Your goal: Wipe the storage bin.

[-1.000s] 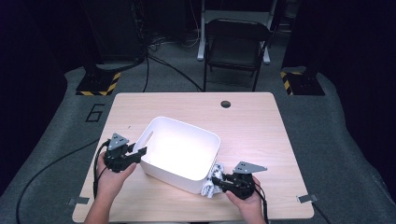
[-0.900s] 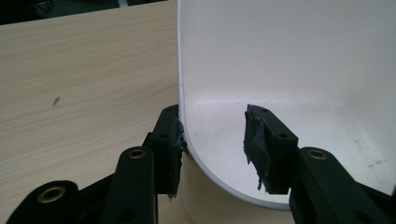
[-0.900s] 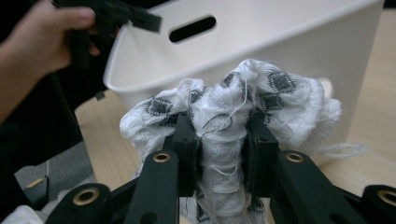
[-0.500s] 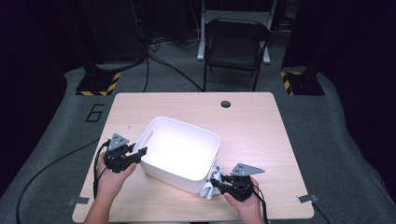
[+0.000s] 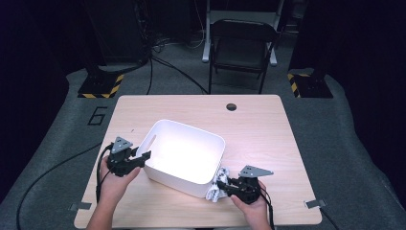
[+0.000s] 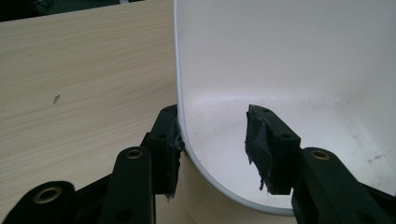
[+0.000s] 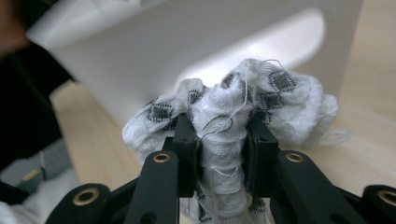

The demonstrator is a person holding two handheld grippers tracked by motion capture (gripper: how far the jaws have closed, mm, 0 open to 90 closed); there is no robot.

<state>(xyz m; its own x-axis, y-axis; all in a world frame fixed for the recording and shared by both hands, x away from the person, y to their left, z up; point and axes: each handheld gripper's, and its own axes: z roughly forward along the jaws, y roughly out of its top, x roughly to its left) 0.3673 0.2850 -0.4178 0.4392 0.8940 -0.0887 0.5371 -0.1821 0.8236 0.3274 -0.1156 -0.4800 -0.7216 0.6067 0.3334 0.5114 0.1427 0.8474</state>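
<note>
A white plastic bin stands tilted on the table. My left gripper straddles its left rim. In the left gripper view the bin wall runs between the jaws of the left gripper: the outer pad touches the rim, the inner pad stands off it. These jaws have just been opening a little. My right gripper is shut on a bunched white cloth with black diamonds at the bin's near right corner. The right gripper pinches the cloth in front of the bin.
The wooden table has a round cable hole near its far edge. A black folding chair stands beyond it. Cables trail from both grippers toward the near edge.
The right gripper with the cloth has edged slightly left and toward the near edge. The left hand has stayed in place on the bin's rim.
</note>
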